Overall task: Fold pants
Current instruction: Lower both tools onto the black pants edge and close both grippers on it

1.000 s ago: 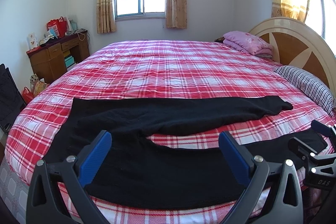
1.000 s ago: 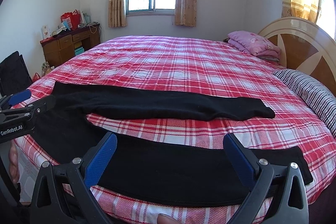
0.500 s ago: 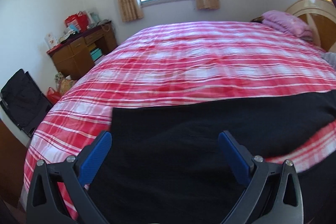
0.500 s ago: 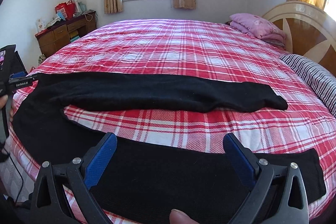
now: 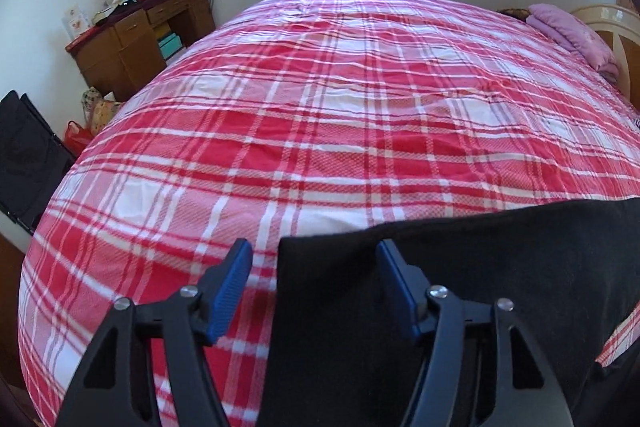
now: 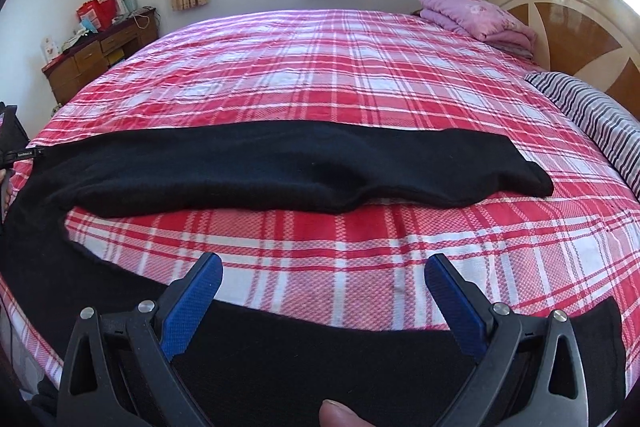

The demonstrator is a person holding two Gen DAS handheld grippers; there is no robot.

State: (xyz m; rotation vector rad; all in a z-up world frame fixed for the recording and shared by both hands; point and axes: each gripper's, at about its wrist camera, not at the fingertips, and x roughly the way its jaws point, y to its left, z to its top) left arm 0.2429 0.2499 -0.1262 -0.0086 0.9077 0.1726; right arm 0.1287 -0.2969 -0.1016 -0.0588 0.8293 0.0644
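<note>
Black pants (image 6: 300,167) lie spread on the red plaid bed, waist to the left and both legs running right. Their far leg is a long band across the bed. The near leg (image 6: 320,359) passes under my right gripper (image 6: 324,263), which stands wide open just above it, blue pads apart. In the left wrist view my left gripper (image 5: 313,251) straddles the far corner of the waist (image 5: 288,247). Its jaws are closing. The cloth edge sits between them, the left pad over the bedspread and the right pad over the cloth, neither pressing.
The plaid bedspread (image 5: 320,107) stretches far beyond the pants. A striped pillow (image 6: 592,115), a folded pink blanket (image 6: 480,15) and the headboard (image 6: 572,11) are at the right. A wooden desk (image 5: 132,39) and a black bag (image 5: 24,155) stand left of the bed.
My left gripper swung left and down to the waist corner, and its jaws narrowed around the cloth edge. My right gripper sank closer to the near leg and stays wide open.
</note>
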